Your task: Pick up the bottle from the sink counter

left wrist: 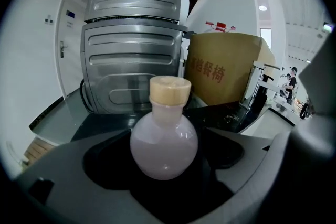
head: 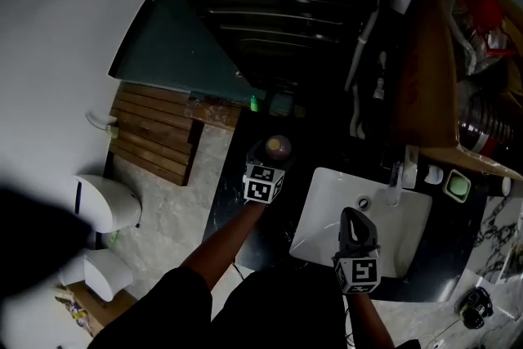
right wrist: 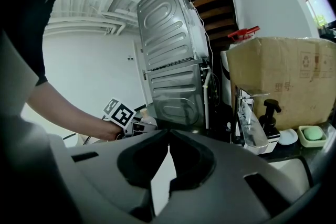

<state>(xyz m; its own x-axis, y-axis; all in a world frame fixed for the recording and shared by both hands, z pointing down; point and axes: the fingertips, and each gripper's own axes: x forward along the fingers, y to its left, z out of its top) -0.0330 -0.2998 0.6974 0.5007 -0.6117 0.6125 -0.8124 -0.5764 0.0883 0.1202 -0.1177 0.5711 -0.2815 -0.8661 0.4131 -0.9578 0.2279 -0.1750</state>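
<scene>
Left claw (left wrist: 167,136) open around bottle (left wrist: 164,153)

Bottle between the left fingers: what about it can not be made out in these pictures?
Underside of the bottle: left gripper view, lost in the dark gap between the fingers.
How full it is: same view, cloudy wall; head view, too dim and small.
Small print on the cardboard box: right gripper view, too small to read.
</scene>
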